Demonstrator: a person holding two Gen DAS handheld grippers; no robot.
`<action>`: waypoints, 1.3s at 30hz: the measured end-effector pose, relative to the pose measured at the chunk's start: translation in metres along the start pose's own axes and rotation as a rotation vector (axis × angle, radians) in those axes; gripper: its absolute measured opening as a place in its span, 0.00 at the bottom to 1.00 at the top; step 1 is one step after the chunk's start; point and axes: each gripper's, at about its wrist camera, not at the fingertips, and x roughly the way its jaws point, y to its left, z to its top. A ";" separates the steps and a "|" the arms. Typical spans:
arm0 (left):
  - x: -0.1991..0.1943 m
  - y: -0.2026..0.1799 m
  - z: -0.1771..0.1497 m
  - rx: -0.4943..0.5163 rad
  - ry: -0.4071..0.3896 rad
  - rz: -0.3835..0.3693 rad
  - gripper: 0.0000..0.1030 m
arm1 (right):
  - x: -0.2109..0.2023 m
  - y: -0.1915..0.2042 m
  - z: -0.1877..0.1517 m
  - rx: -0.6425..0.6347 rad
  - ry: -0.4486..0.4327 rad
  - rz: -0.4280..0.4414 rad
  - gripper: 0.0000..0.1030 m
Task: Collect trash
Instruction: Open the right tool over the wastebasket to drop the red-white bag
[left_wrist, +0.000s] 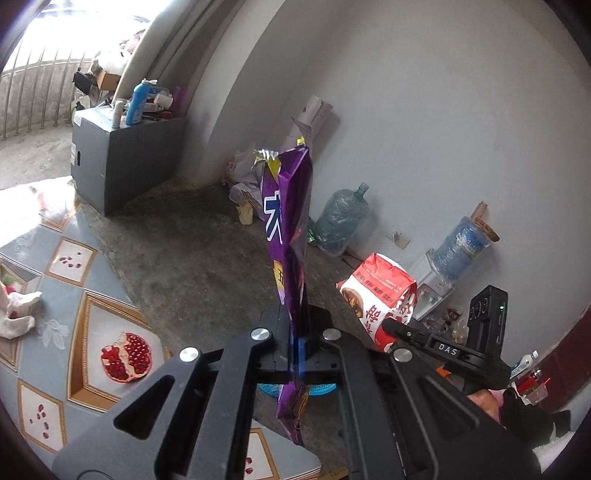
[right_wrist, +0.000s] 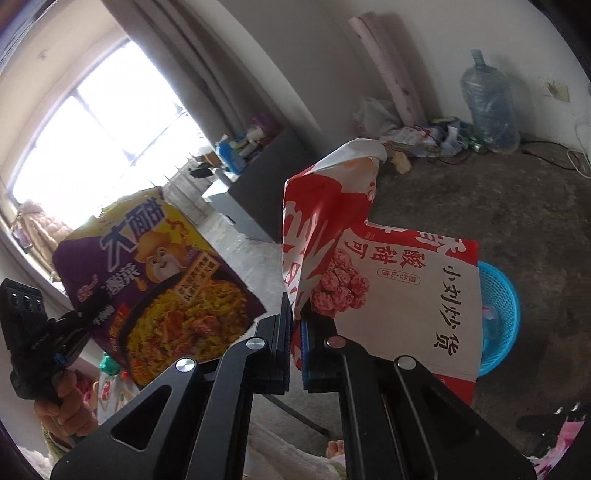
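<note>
My left gripper (left_wrist: 295, 325) is shut on a purple snack bag (left_wrist: 286, 229), which stands edge-on above its fingers; in the right wrist view the same purple bag (right_wrist: 155, 288) shows its printed face at the left. My right gripper (right_wrist: 294, 325) is shut on a red and white snack bag (right_wrist: 369, 266), crumpled at its top. From the left wrist view that red bag (left_wrist: 376, 291) hangs at the tip of the right gripper (left_wrist: 388, 326). A blue mesh basket (right_wrist: 498, 314) sits on the floor behind the red bag, and a sliver of the basket (left_wrist: 321, 389) shows under my left fingers.
A table with a pomegranate-print cloth (left_wrist: 92, 332) lies at the left, with a crumpled tissue (left_wrist: 14, 314) on it. A grey cabinet (left_wrist: 110, 155) stands by the window. Water jugs (left_wrist: 343, 218), plastic bags (left_wrist: 240, 173) and a cardboard roll (right_wrist: 388, 66) line the wall. Bare concrete floor (right_wrist: 498, 221) spreads between.
</note>
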 end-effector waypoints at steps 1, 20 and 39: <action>0.008 0.000 -0.001 -0.001 0.013 -0.004 0.00 | 0.007 -0.014 0.000 0.023 0.014 -0.021 0.05; 0.082 -0.014 -0.004 0.012 0.171 0.020 0.00 | 0.158 -0.211 -0.018 0.463 0.162 -0.222 0.40; 0.267 -0.045 -0.053 -0.155 0.608 0.097 0.00 | 0.030 -0.186 -0.002 0.450 -0.157 -0.210 0.47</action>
